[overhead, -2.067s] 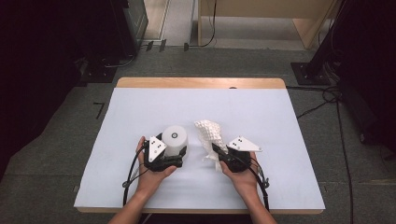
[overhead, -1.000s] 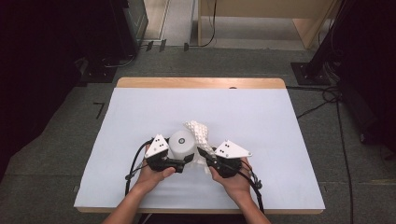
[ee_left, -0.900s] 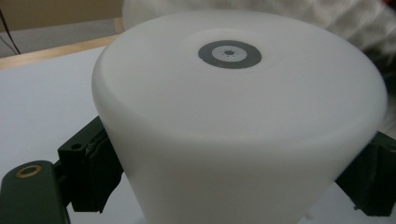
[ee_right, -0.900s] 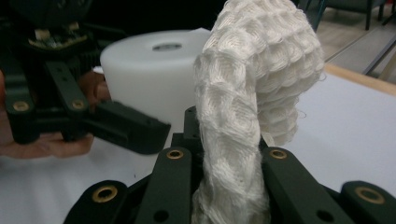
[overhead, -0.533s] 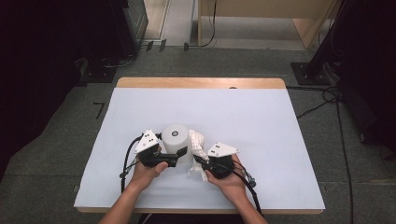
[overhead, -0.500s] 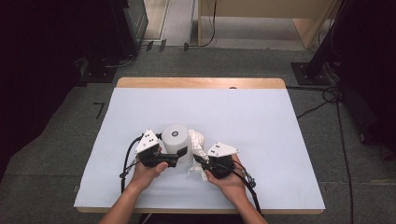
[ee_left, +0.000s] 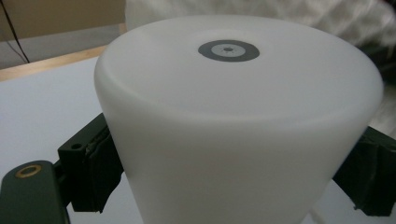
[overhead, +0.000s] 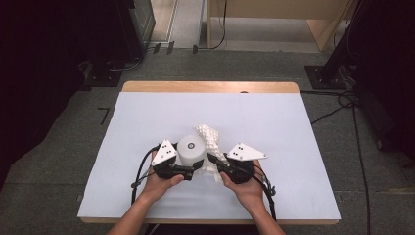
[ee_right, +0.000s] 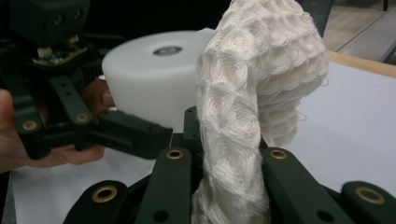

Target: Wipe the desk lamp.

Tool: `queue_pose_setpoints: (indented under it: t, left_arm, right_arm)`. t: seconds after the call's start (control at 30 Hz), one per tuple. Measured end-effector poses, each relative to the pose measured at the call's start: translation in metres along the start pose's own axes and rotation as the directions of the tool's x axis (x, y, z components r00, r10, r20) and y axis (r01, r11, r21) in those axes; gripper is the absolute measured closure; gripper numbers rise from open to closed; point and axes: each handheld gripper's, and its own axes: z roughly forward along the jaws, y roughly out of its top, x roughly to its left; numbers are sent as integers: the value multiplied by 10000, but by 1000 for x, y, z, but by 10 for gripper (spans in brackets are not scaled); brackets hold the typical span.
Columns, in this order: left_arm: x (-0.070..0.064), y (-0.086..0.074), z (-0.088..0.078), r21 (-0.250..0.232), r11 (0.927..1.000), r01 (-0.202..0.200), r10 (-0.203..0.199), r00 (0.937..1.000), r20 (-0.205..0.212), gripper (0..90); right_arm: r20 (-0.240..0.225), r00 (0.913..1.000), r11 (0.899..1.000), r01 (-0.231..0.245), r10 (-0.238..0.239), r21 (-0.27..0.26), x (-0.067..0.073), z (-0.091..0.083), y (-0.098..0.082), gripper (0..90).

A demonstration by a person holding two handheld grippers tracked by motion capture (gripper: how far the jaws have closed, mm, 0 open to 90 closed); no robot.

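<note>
A smooth, matt white plastic cylinder (ee_left: 238, 121), a rough waffle-weave cloth (ee_right: 252, 102), and a pale matt table sheet (overhead: 293, 127).

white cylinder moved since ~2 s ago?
Yes. The white cylinder, gripped by the left gripper, now sits slightly farther from the table's far wooden edge and closer to the person; sideways shift is negligible.

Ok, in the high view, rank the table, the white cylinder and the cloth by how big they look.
1. table, by far the largest.
2. white cylinder and cloth: they look alike in size, and the grippers hide part of each, so I won't rank them.
</note>
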Motion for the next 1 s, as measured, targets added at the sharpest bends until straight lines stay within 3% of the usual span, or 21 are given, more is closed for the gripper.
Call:
queue_pose_setpoints:
  t: [0.07,0.13,0.23,0.27,0.3,0.33,0.4,0.43,0.53,0.6,0.7,0.83,0.9,0.97,1.0]
  left_arm:
    - [2,1,-2,-72,9999,90,-90,10000,-12,89]
    - [5,2,-4,-221,9995,234,-236,9997,-85,89]
    - [9,0,-4,-237,9997,92,-110,9969,-775,89]
    - [9,0,-4,-237,9997,92,-110,9969,-775,89]
    - [9,-1,-2,-147,9999,-7,-10,9934,-1146,89]
    - [10,-5,1,62,9999,-132,141,9851,-1714,88]
    - [11,-8,4,237,9991,-347,390,9765,-2119,88]
    - [11,-8,4,237,9991,-347,390,9765,-2119,88]
    - [10,-16,11,706,9950,-710,871,9615,-2608,88]
    - [11,-20,11,663,9948,-776,926,9594,-2666,87]
    - [12,-20,10,661,9958,-636,787,9624,-2601,86]
    - [12,-22,7,630,9969,-475,628,9611,-2689,83]
    - [14,-25,4,562,9983,-154,308,9582,-2843,75]
    - [12,-25,3,498,9987,-97,240,9553,-2946,64]
    - [10,-25,3,496,9988,-11,165,9504,-3105,64]
  right_arm:
    - [40,10000,9999,42,-42,133,0,3,-2,795]
    - [72,9999,9971,68,-74,758,0,13,-11,795]
    - [86,9998,9953,-183,176,947,-6,18,-15,794]
    - [86,9998,9953,-183,176,947,-6,18,-15,794]
    - [165,9996,9957,-259,245,887,-9,16,-15,793]
    - [394,9984,9965,-433,406,720,-14,11,-13,794]
    - [544,9971,9973,-558,531,488,-19,5,-12,793]
    - [544,9971,9973,-558,531,488,-19,5,-12,793]
    - [869,9933,9967,-787,767,196,-28,-5,-11,793]
    - [904,9920,9959,-899,884,135,-32,-7,-13,793]
    - [912,9896,9936,-1124,1115,48,-36,-8,-15,793]
    - [969,9882,9927,-1201,1189,68,-37,-9,-17,793]
    - [982,9876,9922,-1243,1227,99,-39,-9,-19,793]
    - [980,9875,9920,-1255,1238,106,-39,-9,-19,793]
    - [996,9874,9922,-1244,1228,96,-39,-9,-19,793]
